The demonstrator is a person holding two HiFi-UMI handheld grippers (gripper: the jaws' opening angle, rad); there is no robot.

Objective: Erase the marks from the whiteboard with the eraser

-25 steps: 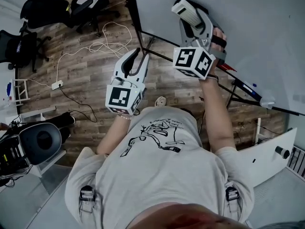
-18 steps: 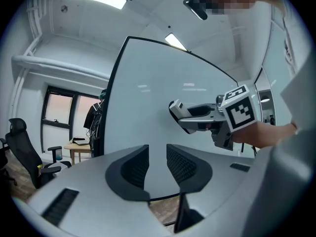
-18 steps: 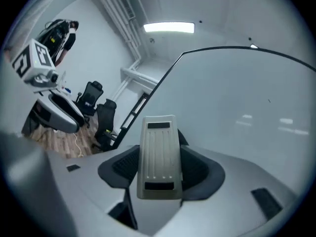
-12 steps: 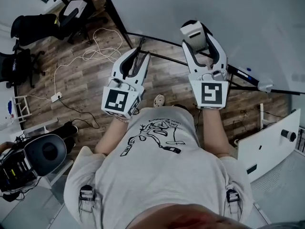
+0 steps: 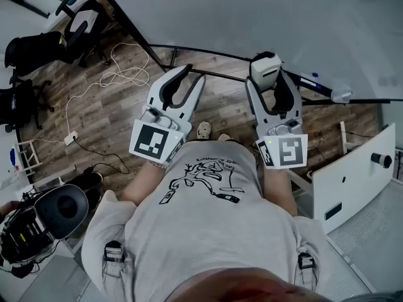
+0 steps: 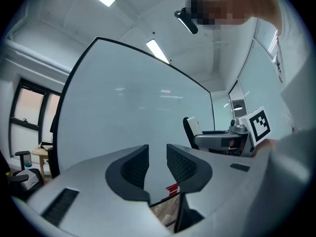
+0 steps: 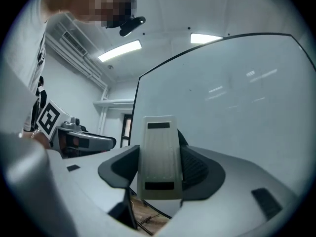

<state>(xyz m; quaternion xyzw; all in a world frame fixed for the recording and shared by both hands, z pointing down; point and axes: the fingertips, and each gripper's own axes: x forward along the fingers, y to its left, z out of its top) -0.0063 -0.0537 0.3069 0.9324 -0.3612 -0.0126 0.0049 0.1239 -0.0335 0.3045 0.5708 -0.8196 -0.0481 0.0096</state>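
White eraser [image 7: 159, 142] is clamped in the right gripper [image 7: 159, 161]. Both dark pads press its long sides. The ribbed face points at the camera, with a black strip at each end. It stands upright between the jaws and sticks out past the tips.

In the head view the eraser sits right of centre in the upper half of the frame. Its far end overlaps the lower edge of the whiteboard [image 5: 283, 17]. Can't tell whether it touches the board.

Left gripper [image 6: 157, 163]: jaws apart by a narrow gap, nothing between the pads. Through the gap I see only board surface and a scrap of red lower down, too small to identify. In the head view this gripper is left of centre, about level with the right one and well apart from the eraser. It's over the wood floor [image 5: 113, 112].

The board fills the top and upper right of the head view and is the background in both gripper views, with a dark frame round it. Black stand bars [image 5: 208, 58] cross the floor below it. The ledge [image 5: 327, 88] at right holds small items, one blue-tipped, just beside the right gripper.

A white cable [image 5: 119, 74] loops on the floor at upper left, with black office chairs [image 5: 38, 43] further left. The person's grey t-shirt [image 5: 208, 231], with a black line print, fills bottom centre. Both marker cubes face the head camera.
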